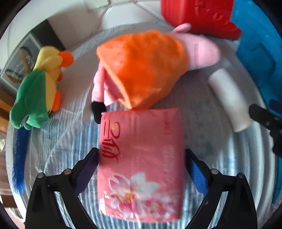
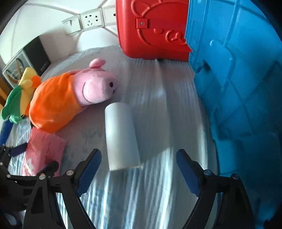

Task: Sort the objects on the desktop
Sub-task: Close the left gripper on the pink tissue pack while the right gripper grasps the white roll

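My left gripper [image 1: 141,156] has its jaws on both sides of a pink tissue pack [image 1: 141,163] with a flower print, touching its sides. The pack also shows in the right wrist view [image 2: 44,149]. My right gripper [image 2: 138,158] is open, with a white paper roll [image 2: 121,135] lying just ahead of and between its fingers, nearer the left one. The roll also shows in the left wrist view [image 1: 229,100]. A pink pig plush in an orange dress [image 1: 144,67] [image 2: 70,95] lies beyond the pack. A yellow and green duck plush [image 1: 38,86] [image 2: 19,95] lies at the left.
A red plastic bin [image 2: 155,30] [image 1: 197,15] stands at the back and a blue plastic bin [image 2: 243,98] [image 1: 259,52] along the right side. The surface is a striped cloth [image 2: 158,109]. A wall socket [image 2: 91,21] is behind.
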Available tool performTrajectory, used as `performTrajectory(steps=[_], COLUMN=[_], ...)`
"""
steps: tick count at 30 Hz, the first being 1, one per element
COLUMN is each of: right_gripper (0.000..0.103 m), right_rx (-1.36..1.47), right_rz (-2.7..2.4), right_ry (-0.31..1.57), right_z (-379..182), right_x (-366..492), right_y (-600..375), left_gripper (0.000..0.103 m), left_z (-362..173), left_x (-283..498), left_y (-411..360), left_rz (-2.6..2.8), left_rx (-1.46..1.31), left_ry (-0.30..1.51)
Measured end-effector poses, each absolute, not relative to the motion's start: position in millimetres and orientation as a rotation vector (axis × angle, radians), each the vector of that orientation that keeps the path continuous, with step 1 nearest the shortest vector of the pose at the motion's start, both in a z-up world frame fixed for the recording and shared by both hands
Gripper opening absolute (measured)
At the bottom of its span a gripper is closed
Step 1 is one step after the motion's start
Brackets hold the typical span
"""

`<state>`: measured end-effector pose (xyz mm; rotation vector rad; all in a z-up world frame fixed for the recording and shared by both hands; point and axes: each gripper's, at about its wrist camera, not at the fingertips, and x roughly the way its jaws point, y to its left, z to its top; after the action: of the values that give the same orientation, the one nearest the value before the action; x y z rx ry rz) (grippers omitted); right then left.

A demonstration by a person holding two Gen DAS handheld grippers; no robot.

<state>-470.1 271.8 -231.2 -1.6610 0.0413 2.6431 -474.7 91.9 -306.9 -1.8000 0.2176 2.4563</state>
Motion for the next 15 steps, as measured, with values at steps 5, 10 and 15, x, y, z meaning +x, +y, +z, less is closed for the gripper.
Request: performTrajectory(steps=[5,10,15], right_gripper=[0.087,0.087,0.091], right_rx=[-1.725,-1.793,-1.872], right_rz=[2.649,2.628,2.544], right_ry=[0.069,0.077,0.049], right_z=[-243.5,-258.5,-283.4], right_x=[-485.1,-495.1,-496.9], right_y=[263.2,255.6,257.0], left_gripper=[0.096,0.103,0.103], left_z=[-325.3,-325.6,-321.8], left_x=[-479.0,-474.7,-465.9], left_y=[84.0,86.7,84.4], left_rz=[2.38,2.385,2.415], left_rx=[-1.878,-1.855,-1.811], left_ry=[0.091,0.111,0.107])
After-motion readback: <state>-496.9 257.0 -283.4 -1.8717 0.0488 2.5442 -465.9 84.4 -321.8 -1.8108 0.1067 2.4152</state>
